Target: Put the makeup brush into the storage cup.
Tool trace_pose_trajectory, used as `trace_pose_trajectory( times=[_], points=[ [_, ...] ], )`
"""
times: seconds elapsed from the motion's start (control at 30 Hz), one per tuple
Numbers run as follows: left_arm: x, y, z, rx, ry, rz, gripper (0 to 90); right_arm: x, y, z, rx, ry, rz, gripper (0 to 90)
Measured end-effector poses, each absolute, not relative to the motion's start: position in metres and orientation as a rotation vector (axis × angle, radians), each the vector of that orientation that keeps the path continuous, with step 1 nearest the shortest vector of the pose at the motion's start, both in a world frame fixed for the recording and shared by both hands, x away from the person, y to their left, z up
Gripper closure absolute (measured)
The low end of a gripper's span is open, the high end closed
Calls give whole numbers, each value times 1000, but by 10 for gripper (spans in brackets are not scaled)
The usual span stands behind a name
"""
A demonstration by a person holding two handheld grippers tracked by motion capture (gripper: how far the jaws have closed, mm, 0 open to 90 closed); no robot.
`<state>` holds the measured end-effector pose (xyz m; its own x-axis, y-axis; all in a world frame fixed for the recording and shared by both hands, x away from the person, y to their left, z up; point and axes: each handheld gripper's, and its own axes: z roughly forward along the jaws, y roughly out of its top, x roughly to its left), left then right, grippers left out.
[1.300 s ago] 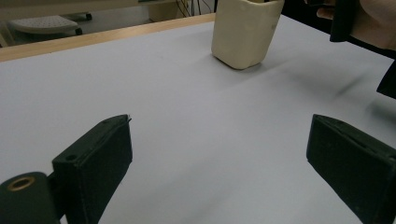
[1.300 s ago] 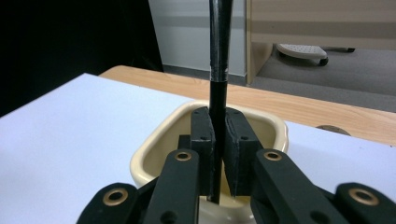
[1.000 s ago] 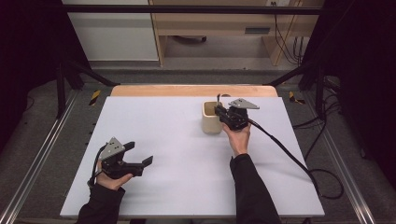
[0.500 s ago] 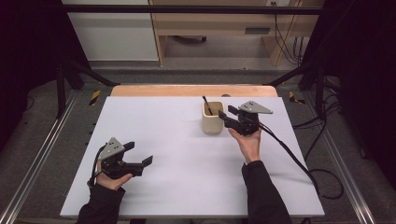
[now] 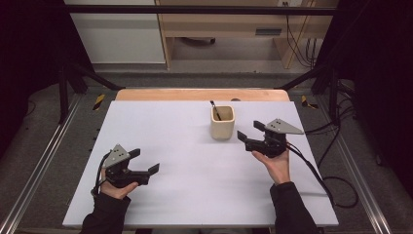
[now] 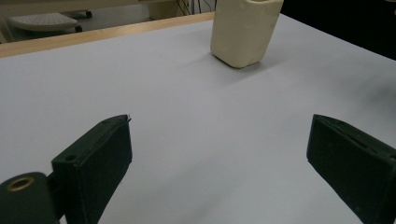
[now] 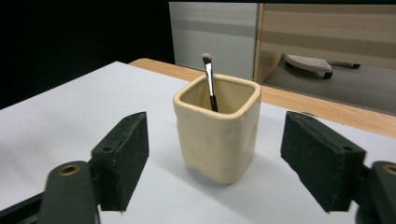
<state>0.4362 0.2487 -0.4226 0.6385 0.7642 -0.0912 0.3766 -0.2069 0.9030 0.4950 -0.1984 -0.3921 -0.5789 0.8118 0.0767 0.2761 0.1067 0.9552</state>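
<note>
My left gripper [image 5: 146,163] sits low on the white table [image 5: 195,195], at about 8 o'clock in the high view. My hand [image 5: 117,187] holds it from below. Its jaws point toward 3 o'clock. They are wide open and there is nothing between them. In the left gripper view I see my two black pads [image 6: 100,158] far apart, with just bare table in the gap. The cup [image 6: 245,28] stands far off at 12 o'clock there, well apart from this gripper.

In the middle of the high view, a bit toward the far edge, stands the cream cup [image 5: 222,122]. It is square and upright. A thin brush [image 5: 215,109] leans inside it. Its soft tip sticks up over the rim. In the right gripper view the brush [image 7: 209,79] leans on the back wall of the cup [image 7: 217,133].

My right gripper [image 5: 248,132] is just beside the cup, at its 3 o'clock side in the high view. My right hand [image 5: 275,161] holds it from below. Its jaws point at the cup. They have just been opening and now stand wide apart. Nothing is in them. In the right gripper view the cup stands ahead of my two pads [image 7: 123,156], not touching them.
</note>
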Motion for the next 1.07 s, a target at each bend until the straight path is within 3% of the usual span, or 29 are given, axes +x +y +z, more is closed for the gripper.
trace_pose_trajectory(
  times=[0.37, 1.07],
  points=[
    [435, 250, -425, 1824, 926, 464, 63, 467, -222, -401, 1042, 1931, 1470, 108],
    [434, 256, -433, 1841, 948, 472, 56, 431, -264, -428, 1138, 1953, 1409, 48]
  ],
)
